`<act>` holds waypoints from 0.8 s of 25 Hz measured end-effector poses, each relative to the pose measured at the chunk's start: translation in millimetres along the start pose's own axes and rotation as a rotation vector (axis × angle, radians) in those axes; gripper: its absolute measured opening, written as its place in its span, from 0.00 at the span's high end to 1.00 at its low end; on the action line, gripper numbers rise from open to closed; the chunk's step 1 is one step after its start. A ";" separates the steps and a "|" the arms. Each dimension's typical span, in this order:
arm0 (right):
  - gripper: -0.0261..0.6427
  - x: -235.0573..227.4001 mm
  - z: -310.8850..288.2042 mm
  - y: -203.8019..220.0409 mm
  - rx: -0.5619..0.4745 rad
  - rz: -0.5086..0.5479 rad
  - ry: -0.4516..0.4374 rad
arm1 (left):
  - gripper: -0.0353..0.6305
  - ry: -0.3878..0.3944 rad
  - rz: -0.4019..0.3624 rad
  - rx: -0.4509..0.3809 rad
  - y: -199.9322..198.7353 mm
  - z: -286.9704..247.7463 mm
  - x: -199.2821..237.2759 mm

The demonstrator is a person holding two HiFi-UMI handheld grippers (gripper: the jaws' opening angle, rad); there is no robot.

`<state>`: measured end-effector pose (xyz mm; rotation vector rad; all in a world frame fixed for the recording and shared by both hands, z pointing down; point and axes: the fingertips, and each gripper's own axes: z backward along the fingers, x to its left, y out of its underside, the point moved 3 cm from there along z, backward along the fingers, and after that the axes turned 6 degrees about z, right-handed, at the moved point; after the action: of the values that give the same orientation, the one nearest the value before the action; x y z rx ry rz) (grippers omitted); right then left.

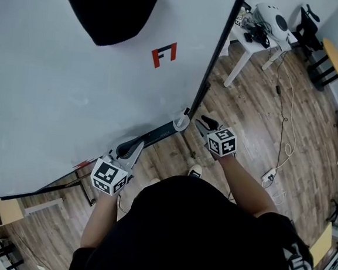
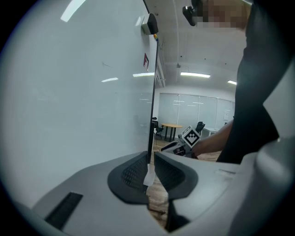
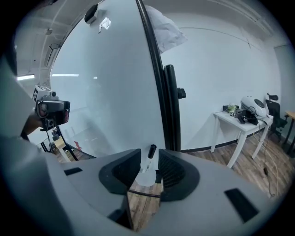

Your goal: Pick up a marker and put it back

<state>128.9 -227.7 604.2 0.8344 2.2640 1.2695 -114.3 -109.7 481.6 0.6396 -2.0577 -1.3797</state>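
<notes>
A white marker with a black cap [image 1: 186, 112] stands upright in a small white holder [image 1: 181, 124] at the right end of the whiteboard's dark tray [image 1: 157, 135]. My right gripper [image 1: 200, 122] hangs just right of the holder, open and holding nothing. In the right gripper view the marker [image 3: 150, 154] shows in the gap ahead of the right gripper [image 3: 149, 152], and neither pad touches it. My left gripper [image 1: 133, 146] sits over the tray's left part. In its own view the left gripper [image 2: 151, 154] has a narrow gap between the pads with nothing in it.
The whiteboard [image 1: 72, 93] fills the left, with a black cloth [image 1: 110, 6] hung at its top and a red mark [image 1: 164, 54]. A white table with gear [image 1: 258, 27] stands at the back right. Cables and a power strip [image 1: 268, 175] lie on the wooden floor.
</notes>
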 end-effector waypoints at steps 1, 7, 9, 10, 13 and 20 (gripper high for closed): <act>0.79 0.7 3.8 -0.8 -0.006 -0.004 0.001 | 0.87 0.005 -0.003 -0.001 -0.4 -1.6 -0.8; 0.79 3.9 25.9 -6.6 -0.042 -0.020 0.011 | 0.87 0.039 -0.020 -0.005 -6.1 -10.5 -6.5; 0.80 5.3 31.9 -8.3 -0.053 -0.023 0.014 | 0.87 0.048 -0.024 -0.004 -7.0 -12.6 -7.8; 0.81 6.3 34.5 -8.8 -0.057 -0.023 0.015 | 0.87 0.052 -0.026 -0.003 -7.3 -13.5 -8.5; 0.82 9.1 41.1 -9.3 -0.064 -0.025 0.018 | 0.87 0.064 -0.030 -0.001 -7.6 -16.0 -10.3; 0.87 15.1 53.3 -12.3 -0.093 -0.021 0.029 | 0.87 0.083 -0.034 0.002 -8.6 -19.4 -13.9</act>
<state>146.5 -189.6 566.0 0.7613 2.2115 1.3741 -90.3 -116.2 476.7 0.7237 -1.9918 -1.3466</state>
